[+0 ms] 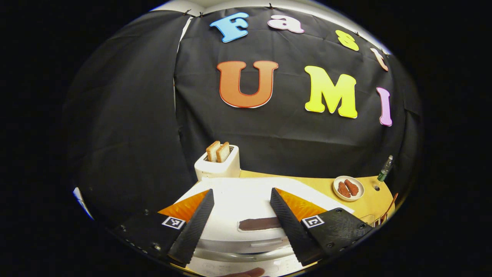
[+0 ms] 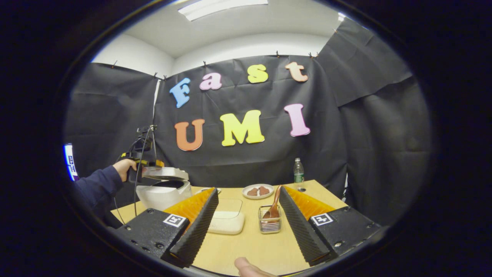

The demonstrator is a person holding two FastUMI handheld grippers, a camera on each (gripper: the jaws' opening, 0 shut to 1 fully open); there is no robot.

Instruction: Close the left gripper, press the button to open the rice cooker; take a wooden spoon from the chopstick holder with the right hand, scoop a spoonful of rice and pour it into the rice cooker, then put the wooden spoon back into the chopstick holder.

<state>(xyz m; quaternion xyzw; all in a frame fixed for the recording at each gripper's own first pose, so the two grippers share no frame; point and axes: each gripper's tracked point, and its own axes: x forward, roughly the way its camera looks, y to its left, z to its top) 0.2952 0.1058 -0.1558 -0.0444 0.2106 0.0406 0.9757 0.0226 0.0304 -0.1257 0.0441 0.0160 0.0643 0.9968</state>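
As seen: 1 rice cooker | 1 wooden spoon | 2 toast slices

Both grippers' fingers spread apart

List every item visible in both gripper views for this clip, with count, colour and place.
White rice cooker: 1, table's left, lid raised.
Brown wooden spoon: 1, standing in holder.
Wire chopstick holder: 1, metal, table centre.
White rice container: 1, beside holder.
White plate: 1, brown pieces on it.
Plastic bottle: 1, clear, green label, table's back.
White toaster: 1, two toast slices.
Wooden table: 1, tan.
Left gripper: open, over cooker.
Right gripper: open.
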